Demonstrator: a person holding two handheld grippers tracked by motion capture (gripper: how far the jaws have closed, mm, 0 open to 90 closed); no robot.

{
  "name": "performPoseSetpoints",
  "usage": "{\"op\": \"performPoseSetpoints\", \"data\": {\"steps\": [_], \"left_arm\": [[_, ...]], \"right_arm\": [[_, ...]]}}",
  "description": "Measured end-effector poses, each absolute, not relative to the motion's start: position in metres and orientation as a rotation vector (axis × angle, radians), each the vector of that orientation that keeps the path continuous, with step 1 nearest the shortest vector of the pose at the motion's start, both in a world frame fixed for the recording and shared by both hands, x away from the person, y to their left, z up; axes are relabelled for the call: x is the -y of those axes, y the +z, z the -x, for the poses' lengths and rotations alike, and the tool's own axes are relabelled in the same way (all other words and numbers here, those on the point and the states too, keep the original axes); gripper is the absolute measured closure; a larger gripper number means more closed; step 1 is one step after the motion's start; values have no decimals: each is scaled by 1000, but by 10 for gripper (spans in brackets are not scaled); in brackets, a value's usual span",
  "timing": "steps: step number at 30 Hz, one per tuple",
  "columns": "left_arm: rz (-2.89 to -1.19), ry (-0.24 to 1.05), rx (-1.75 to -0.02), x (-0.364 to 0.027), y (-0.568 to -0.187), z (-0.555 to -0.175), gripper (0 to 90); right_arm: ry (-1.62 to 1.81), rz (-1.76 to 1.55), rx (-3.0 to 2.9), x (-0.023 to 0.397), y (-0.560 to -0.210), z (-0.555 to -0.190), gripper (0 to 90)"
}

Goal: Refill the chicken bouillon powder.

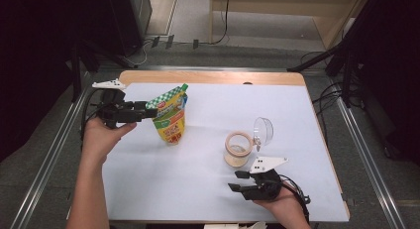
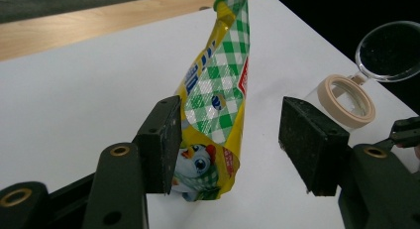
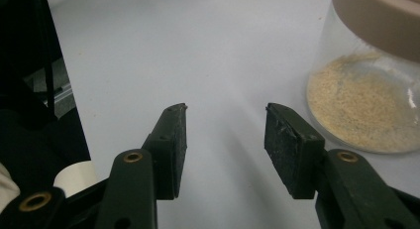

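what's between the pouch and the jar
Nothing: in the high view the stretch of white table between the pouch and the jar is bare.

Pouch [image 1: 171,117]: yellow, green-white check top, red label, blue cartoon bird. Jar [image 1: 237,149]: clear glass, beige rim, tan powder inside, clear lid. Tabletop [image 1: 208,189]: white sheet over light wood. Jaws black with brass-coloured rivets; three-cornered plates white.
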State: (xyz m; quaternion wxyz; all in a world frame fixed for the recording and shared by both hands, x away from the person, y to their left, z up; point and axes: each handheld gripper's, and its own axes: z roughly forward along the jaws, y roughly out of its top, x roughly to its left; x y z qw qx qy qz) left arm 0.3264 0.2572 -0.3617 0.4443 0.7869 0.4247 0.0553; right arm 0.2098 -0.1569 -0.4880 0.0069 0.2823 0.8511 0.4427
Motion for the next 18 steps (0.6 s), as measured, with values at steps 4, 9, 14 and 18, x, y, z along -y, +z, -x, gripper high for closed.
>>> {"op": "performPoseSetpoints", "data": {"steps": [4, 9, 14, 18], "left_arm": [[-1978, 156, -1022, -247, -373, -329, 484], [-2000, 131, -1040, -237, -384, -332, 564], [-2021, 120, -1045, -231, -395, -334, 630], [-2016, 152, -1033, -228, -400, -333, 714]], "right_arm": [[1386, -883, -2659, 157, -488, -210, 524], [1385, -890, -2656, 158, -487, -210, 524], [1385, -878, -2659, 157, -488, -210, 524], [1387, -874, -2657, 155, -489, -210, 521]]}}
